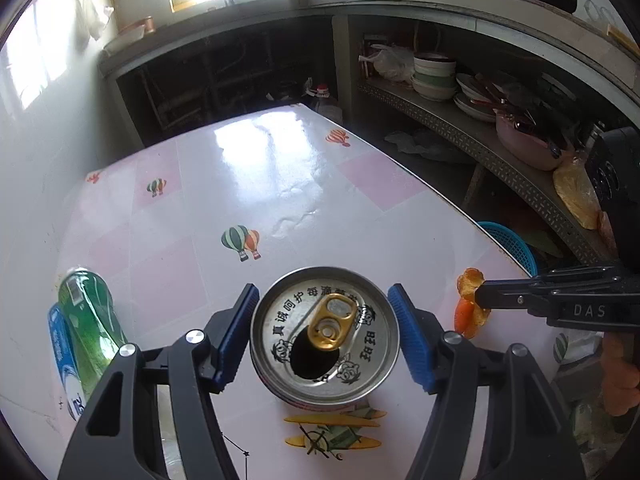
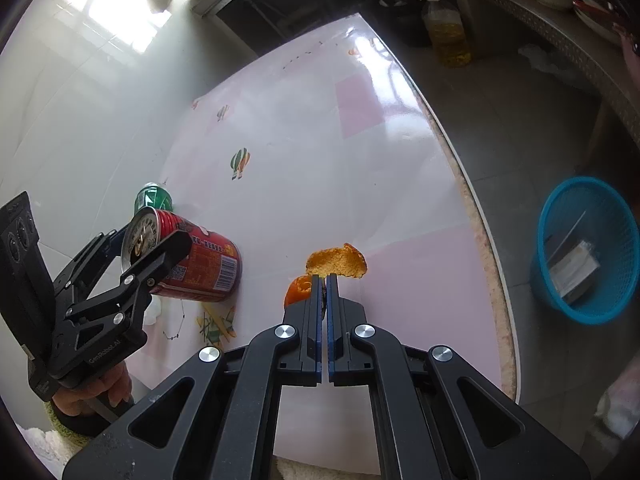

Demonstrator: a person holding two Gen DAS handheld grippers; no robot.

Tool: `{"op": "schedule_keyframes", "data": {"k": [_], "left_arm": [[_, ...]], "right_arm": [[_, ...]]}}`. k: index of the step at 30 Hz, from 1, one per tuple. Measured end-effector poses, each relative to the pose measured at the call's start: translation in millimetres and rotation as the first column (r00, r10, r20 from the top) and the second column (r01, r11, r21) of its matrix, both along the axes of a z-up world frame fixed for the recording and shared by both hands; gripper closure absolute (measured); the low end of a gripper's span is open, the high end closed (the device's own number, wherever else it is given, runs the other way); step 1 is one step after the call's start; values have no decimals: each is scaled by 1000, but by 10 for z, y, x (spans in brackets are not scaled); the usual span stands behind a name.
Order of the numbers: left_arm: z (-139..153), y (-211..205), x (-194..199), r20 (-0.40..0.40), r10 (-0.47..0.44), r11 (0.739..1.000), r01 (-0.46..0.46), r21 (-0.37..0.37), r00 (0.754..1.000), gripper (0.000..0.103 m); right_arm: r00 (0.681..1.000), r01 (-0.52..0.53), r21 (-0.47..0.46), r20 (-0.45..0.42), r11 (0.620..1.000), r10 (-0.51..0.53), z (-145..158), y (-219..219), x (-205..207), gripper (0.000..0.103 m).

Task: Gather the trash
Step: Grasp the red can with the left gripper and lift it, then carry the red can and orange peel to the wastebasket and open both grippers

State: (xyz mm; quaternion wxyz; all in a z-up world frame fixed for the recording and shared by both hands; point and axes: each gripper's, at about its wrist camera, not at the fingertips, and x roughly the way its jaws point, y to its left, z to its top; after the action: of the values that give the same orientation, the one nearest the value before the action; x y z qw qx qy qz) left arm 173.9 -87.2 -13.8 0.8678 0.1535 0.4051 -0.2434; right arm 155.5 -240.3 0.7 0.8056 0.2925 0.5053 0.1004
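A red drink can (image 2: 200, 264) lies on its side on the pink table, its silver lid (image 1: 325, 336) with a gold tab facing the left wrist camera. My left gripper (image 1: 324, 334) is open, its blue pads on either side of the lid with small gaps. My right gripper (image 2: 325, 280) is shut on a piece of orange peel (image 2: 338, 261); it shows at the right of the left wrist view (image 1: 469, 282). More peel (image 2: 298, 289) hangs or lies just below it. A crushed green bottle (image 1: 90, 320) lies at the left.
A blue plastic basket (image 2: 588, 248) with paper in it stands on the floor to the right of the table's edge (image 2: 486, 264). An oil jug (image 2: 444, 28) stands on the floor beyond. Shelves with bowls and plates (image 1: 436, 76) run along the right.
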Motion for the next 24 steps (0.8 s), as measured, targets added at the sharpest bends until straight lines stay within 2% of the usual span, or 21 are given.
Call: {"op": "schedule_keyframes", "data": {"k": [3, 10, 19, 24], "left_arm": [[-49, 31, 37, -36, 7, 999, -8, -39, 999, 38], [-87, 78, 55, -32, 19, 996, -22, -83, 999, 38], [-86, 88, -2, -2, 26, 996, -26, -86, 1000, 39], [36, 53, -68, 21, 14, 995, -12, -103, 1000, 39]], "right_arm": [[1000, 6, 1, -1, 1000, -6, -12, -15, -2, 102], [1000, 18, 42, -10, 999, -18, -81, -53, 4, 102], [999, 29, 52, 24, 998, -31, -3, -92, -47, 102], [997, 54, 61, 55, 997, -57, 73, -206, -126, 102]]}}
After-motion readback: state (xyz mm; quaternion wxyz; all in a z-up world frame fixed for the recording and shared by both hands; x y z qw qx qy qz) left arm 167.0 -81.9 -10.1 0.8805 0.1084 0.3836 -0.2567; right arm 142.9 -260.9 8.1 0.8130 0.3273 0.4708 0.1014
